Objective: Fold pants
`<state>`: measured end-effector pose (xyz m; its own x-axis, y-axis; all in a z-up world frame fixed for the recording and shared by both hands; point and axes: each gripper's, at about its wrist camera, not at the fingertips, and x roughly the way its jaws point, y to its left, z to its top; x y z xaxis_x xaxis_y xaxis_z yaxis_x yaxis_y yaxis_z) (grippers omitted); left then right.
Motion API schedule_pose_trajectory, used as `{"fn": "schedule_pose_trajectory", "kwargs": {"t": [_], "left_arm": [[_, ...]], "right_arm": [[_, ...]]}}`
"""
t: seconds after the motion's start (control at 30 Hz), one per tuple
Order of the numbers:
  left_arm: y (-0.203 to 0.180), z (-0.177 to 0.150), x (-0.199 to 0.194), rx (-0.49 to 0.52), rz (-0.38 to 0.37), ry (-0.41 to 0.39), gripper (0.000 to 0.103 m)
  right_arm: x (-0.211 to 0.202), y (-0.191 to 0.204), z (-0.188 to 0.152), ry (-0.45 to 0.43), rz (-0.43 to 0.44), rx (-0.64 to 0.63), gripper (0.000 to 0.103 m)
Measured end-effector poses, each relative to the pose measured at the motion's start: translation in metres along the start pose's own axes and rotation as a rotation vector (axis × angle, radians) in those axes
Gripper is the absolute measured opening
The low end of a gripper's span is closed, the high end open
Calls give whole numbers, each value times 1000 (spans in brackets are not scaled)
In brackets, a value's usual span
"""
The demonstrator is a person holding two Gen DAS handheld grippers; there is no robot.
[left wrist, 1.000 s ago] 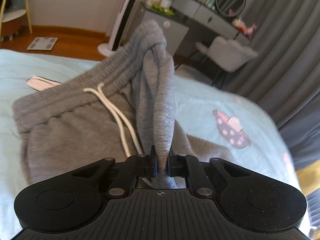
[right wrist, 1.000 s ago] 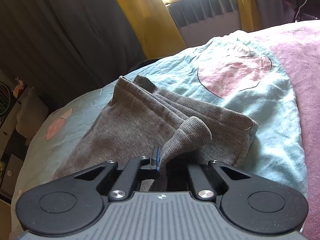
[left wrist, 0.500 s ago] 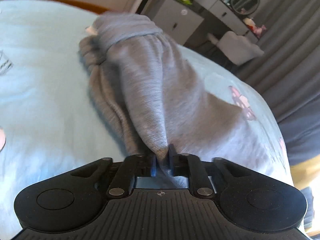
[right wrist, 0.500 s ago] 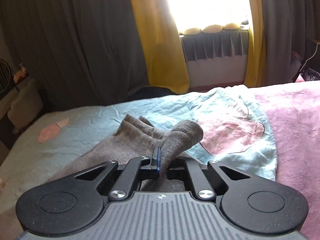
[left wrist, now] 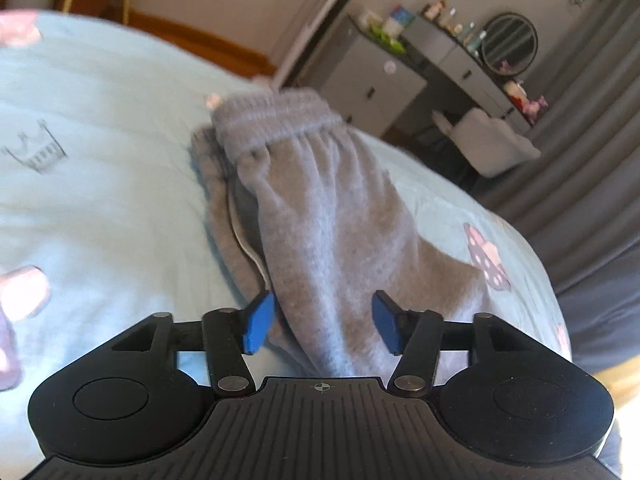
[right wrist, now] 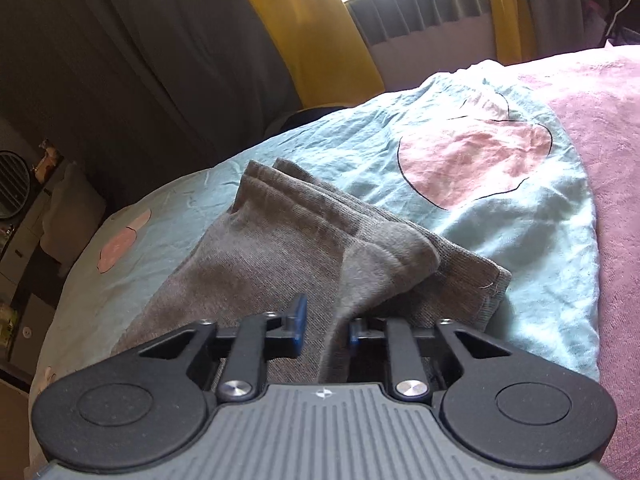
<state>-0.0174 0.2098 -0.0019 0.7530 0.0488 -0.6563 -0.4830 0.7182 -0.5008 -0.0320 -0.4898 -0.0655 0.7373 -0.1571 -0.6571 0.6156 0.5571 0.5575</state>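
Since the earlier frame, left claw (left wrist: 323,322) has carried the waistband across the pants (left wrist: 320,216) and laid it down; its jaws are now opening, blue pads (left wrist: 258,322) clear of the fabric that lies between them. Right claw (right wrist: 322,326) shows its pads slightly apart in its own view, a ridge of the leg end (right wrist: 384,264) running between them — whether they pinch it cannot be told for certain. Pants lie folded lengthwise on the pale blue bed cover (left wrist: 100,160), waistband (left wrist: 276,120) at the far end. Soft, light, limp knit — likely to sag and slide if lifted by one point; best taken at the thick elastic waistband or ribbed cuffs (right wrist: 280,192).
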Motion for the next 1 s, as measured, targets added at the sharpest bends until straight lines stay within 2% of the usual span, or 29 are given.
{"fn": "schedule_pose_trajectory", "kwargs": {"t": [0.03,0.13,0.27,0.33,0.4,0.53,0.6,0.73,0.87,1.0], "left_arm": [[-3,2,-5,8,6,-16,69],[-16,8,-16,39,-3,-42,73],[-41,8,-23,101,-44,-44,79],[-55,3,-22,144,-64,-37,83],[-68,-5,-17,184,-79,-19,84],[-87,-22,-1,252,-90,54,84],[-93,-29,5,280,-93,78,84],[-98,-34,9,312,-85,76,86],[-97,-38,16,298,-81,96,87],[-97,-42,22,312,-64,116,87]], "right_arm": [[-1,1,1,-3,-8,-15,5],[-12,13,3,-57,-59,-118,4],[-43,22,5,-159,-48,-191,4],[-41,16,2,-141,-80,-221,4],[-29,8,-5,-85,-138,-235,4],[-12,10,-26,-35,-236,-359,4],[-17,15,-25,-50,-226,-363,4],[-44,18,-9,-111,-158,-310,4],[-60,31,-10,-186,-164,-383,4],[-68,36,-12,-206,-142,-387,4]]}}
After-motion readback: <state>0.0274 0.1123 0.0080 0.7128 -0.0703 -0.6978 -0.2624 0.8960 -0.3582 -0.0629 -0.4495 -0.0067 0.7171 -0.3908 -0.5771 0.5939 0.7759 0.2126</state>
